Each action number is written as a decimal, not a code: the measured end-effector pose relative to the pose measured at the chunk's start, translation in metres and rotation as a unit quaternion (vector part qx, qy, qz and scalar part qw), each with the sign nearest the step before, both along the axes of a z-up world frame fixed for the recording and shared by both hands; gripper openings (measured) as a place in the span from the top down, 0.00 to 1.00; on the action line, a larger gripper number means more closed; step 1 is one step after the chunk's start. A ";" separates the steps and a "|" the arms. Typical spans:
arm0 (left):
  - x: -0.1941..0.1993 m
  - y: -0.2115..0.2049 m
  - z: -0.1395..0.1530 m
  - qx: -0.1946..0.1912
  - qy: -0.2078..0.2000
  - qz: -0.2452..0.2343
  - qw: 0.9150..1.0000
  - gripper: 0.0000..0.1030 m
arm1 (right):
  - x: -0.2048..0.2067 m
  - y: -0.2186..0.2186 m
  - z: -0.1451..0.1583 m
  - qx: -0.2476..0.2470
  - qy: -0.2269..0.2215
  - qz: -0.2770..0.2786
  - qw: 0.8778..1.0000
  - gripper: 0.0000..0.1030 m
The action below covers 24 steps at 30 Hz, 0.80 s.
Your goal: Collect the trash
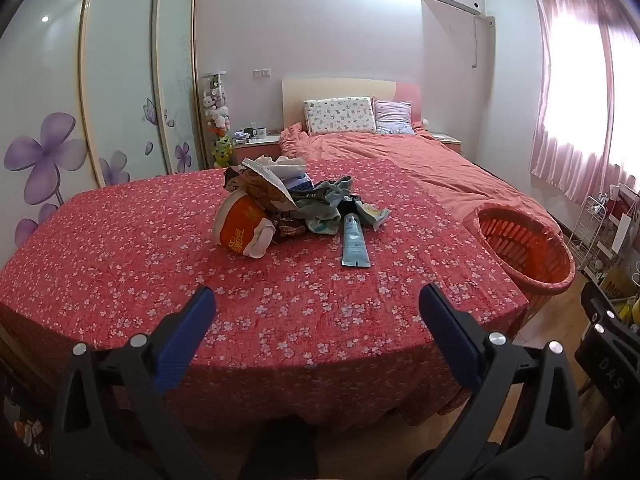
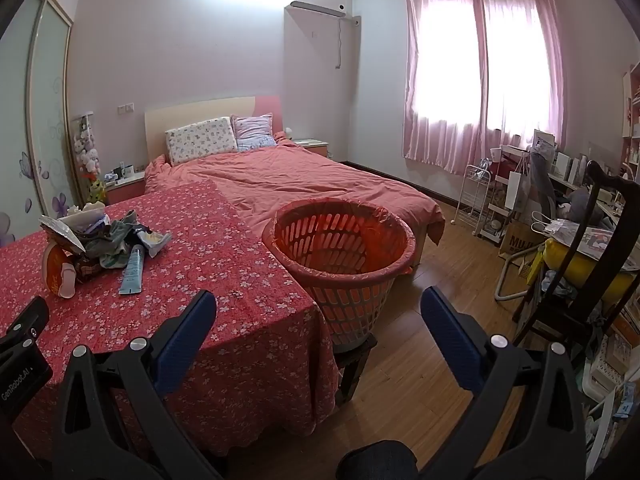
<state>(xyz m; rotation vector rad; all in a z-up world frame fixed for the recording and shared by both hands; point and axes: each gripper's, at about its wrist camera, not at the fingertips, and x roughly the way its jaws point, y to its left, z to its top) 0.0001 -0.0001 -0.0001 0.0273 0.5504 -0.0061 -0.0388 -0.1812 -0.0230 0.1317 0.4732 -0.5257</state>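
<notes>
A heap of trash (image 1: 288, 196) lies mid-table on the red flowered cloth (image 1: 120, 248): an orange noodle cup (image 1: 240, 226) on its side, crumpled wrappers and a blue-grey tube (image 1: 354, 242) in front. The heap also shows in the right wrist view (image 2: 96, 240). A slotted basket (image 1: 524, 248) lined with a red bag stands at the table's right edge, also in the right wrist view (image 2: 340, 256). My left gripper (image 1: 316, 304) is open and empty above the table's near edge. My right gripper (image 2: 318, 308) is open and empty, near the basket's front.
A bed (image 2: 300, 184) with a pink cover lies behind the table. A wardrobe (image 1: 120, 80) with sliding doors is at the left. A dark wooden chair (image 2: 576, 280) and cluttered shelves stand at the right on the wood floor (image 2: 424, 360).
</notes>
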 end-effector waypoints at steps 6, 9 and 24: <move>0.000 -0.001 0.000 -0.001 0.000 -0.001 1.000 0.04 | 0.000 0.000 0.000 0.000 0.001 0.000 1.000 0.02; 0.000 -0.001 0.000 -0.001 0.000 -0.001 1.000 0.04 | -0.001 0.000 0.000 0.001 -0.001 0.000 1.000 0.02; 0.000 0.000 0.000 -0.002 0.000 0.000 1.000 0.04 | 0.000 0.001 -0.001 0.001 -0.001 0.000 1.000 0.02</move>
